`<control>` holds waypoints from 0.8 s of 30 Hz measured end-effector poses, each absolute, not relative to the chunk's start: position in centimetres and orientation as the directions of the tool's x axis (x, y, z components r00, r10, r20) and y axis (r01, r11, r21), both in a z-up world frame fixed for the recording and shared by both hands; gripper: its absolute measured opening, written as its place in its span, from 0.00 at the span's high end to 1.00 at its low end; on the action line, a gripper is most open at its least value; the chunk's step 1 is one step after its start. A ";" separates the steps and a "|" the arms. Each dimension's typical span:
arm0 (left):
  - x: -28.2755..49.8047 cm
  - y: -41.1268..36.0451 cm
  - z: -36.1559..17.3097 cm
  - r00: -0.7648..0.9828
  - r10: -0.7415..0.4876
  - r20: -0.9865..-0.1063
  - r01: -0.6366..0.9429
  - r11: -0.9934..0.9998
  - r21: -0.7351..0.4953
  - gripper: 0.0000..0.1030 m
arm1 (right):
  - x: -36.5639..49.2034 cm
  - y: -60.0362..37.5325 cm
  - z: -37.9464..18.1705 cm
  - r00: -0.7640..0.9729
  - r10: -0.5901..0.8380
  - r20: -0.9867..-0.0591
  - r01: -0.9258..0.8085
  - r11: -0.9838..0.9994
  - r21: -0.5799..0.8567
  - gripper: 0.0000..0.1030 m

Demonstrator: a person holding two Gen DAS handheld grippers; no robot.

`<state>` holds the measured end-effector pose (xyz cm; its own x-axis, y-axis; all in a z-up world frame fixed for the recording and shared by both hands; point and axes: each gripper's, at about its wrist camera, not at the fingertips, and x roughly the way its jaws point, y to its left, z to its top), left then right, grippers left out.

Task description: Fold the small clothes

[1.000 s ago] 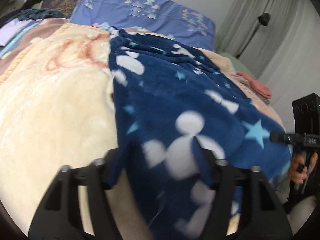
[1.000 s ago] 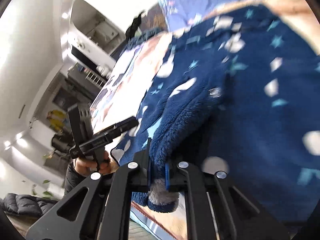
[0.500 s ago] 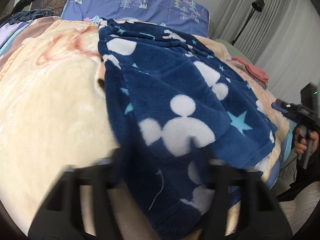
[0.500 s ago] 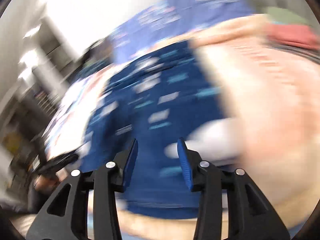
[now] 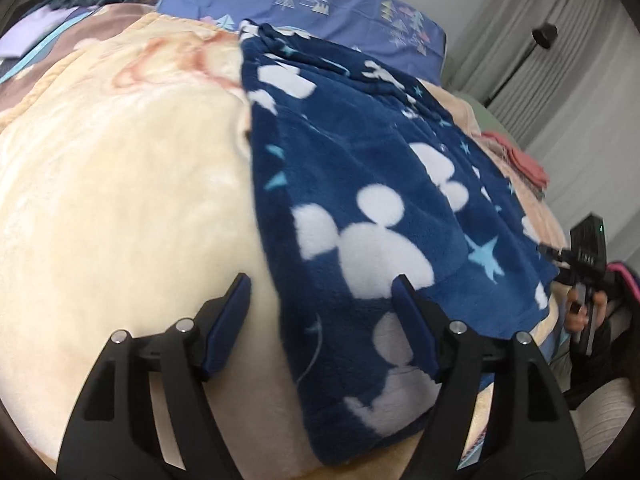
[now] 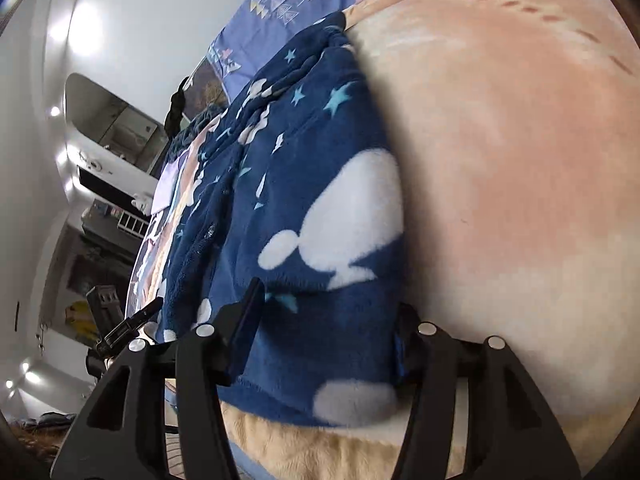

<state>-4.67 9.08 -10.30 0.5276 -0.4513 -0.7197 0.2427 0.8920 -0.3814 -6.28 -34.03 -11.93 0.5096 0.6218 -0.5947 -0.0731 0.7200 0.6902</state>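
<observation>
**Both tongs spread wide over a fleece garment on the bed**

Broadly, a cream plush blanket covers most of the bed and fills the left wrist view; in the right wrist view it takes on a peach tint. At the head of the bed lies a lavender-blue pillow printed with small trees.

On the blanket lies the navy fleece garment, patterned with white mouse-head shapes and pale blue stars. It stretches from near the pillow down to the near edge of the bed, spread fairly flat, with its far end bunched in folds. A loose thread trails from its near part. Beyond its right side, near the bed's edge, sits a small stack of pink cloth.

The left tongs stand wide open and hold nothing; the left finger is over bare blanket and the right finger over the fleece, so the garment's left edge runs between them.

The right tongs are likewise spread wide, holding nothing, with the near corner of the garment lying between the two fingers. The right tongs also show at the far right of the left wrist view, gripped in a hand.
</observation>
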 end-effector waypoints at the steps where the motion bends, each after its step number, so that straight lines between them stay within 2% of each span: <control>1: -4.5 9.0 -10.4 0.527 -0.459 -0.715 0.241 0.888 -0.392 0.32 | -6.0 -34.2 -11.8 0.515 0.631 -0.580 -0.074 0.707 0.703 0.64; 2: -4.5 9.1 -10.3 0.532 -0.467 -0.707 0.238 0.883 -0.404 0.44 | -5.9 -34.5 -11.7 0.510 0.656 -0.556 -0.073 0.678 0.732 0.87; 3: -4.5 9.3 -10.1 0.524 -0.510 -0.682 0.249 0.858 -0.450 0.87 | -6.0 -34.5 -11.7 0.518 0.671 -0.530 -0.071 0.651 0.755 0.88; 5: -4.7 9.8 -8.7 0.548 -0.554 -0.627 0.260 0.825 -0.502 0.88 | -6.5 -34.8 -9.8 0.568 0.682 -0.462 -0.120 0.624 0.772 0.90; 10: -6.5 9.4 0.5 0.689 -0.565 -0.453 0.389 0.816 -0.428 0.89 | -8.5 -34.6 -1.3 0.668 0.691 -0.274 -0.308 0.593 0.744 0.91; 15: -11.4 9.4 6.8 0.759 -0.562 -0.328 0.462 0.820 -0.337 0.89 | -13.9 -35.2 4.2 0.723 0.670 -0.169 -0.427 0.625 0.653 0.92; 19: -13.3 9.5 7.4 0.780 -0.542 -0.313 0.467 0.837 -0.287 0.88 | -16.0 -35.6 4.7 0.784 0.584 -0.212 -0.393 0.731 0.558 0.91; 24: -8.4 8.6 3.1 0.720 -0.527 -0.451 0.394 0.846 -0.360 0.87 | -10.2 -35.1 -0.5 0.731 0.600 -0.324 -0.260 0.684 0.681 0.91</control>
